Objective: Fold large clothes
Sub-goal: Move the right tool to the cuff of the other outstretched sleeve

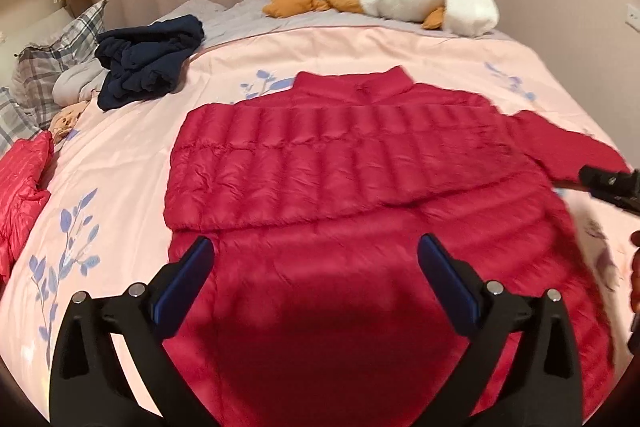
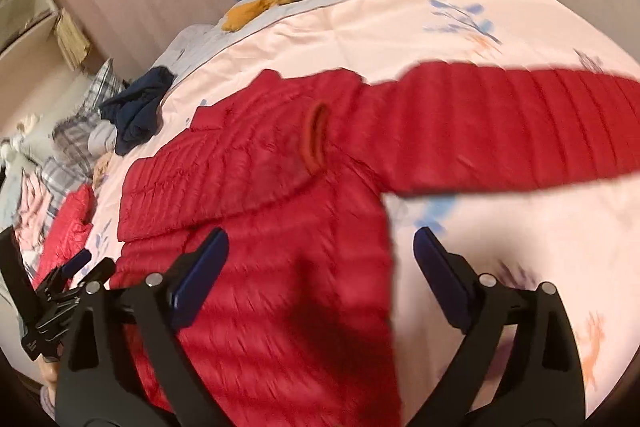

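You're working w/ a red puffer jacket [image 1: 320, 163] lying mid-bed on the pink bed cover [image 1: 120, 163], left sleeve already folded across the chest, right sleeve [image 2: 500, 123] stretching toward the bed's right edge. Left tool [image 1: 316, 267] is hanging released, nothing between; right tool [image 2: 320, 259] too. Light, soft, slippery nylon probably — pinch the right cuff, not mid-panel.

Red puffer jacket [image 1: 340, 163] flat on pink bedspread [image 1: 120, 163], one sleeve seemingly folded across.
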